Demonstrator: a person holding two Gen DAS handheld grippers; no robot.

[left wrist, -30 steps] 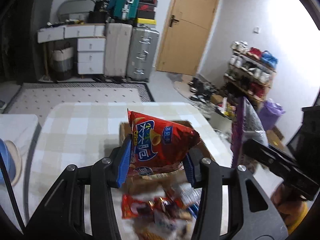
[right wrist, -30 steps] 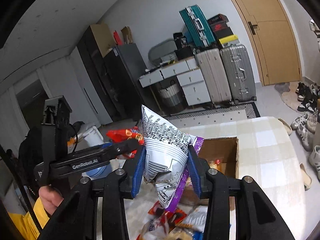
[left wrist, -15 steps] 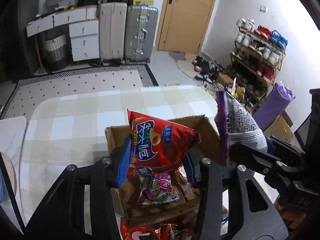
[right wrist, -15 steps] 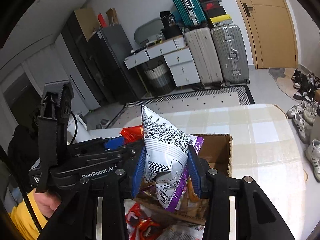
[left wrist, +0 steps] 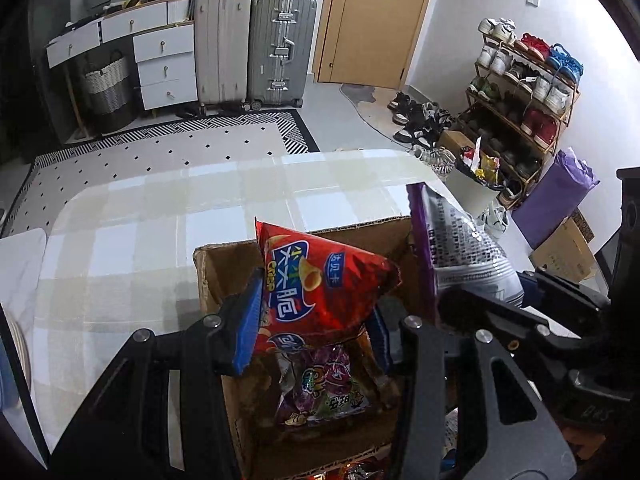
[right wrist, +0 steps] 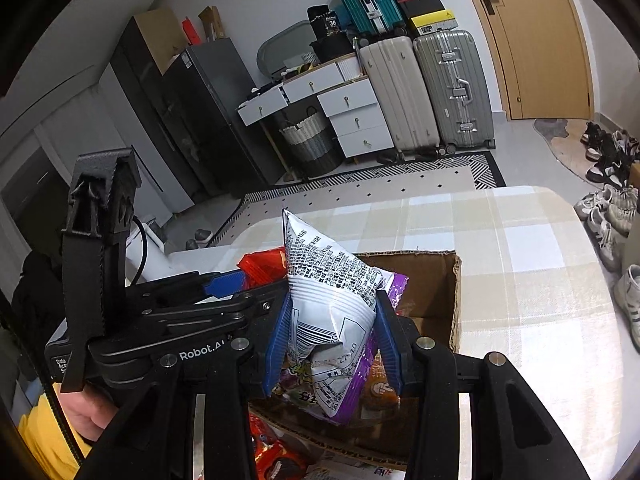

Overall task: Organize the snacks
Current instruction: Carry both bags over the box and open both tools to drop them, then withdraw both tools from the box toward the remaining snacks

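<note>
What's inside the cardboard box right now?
Inside the cardboard box lies a purple snack packet. The red chip bag in the left gripper covers the rest of the floor.

The red chip bag (left wrist: 320, 284) hides much of the cardboard box's (left wrist: 224, 264) far wall and the top of the purple candy packet (left wrist: 324, 388) under it. From the right wrist, the silver bag (right wrist: 332, 300) covers most of the box interior, and the left tool (right wrist: 224, 284) masks all but a corner of the red bag. Loose snacks (right wrist: 272, 456) at the bottom edge are cut off, their labels unreadable. The silver bag's print is too small to read.
</note>
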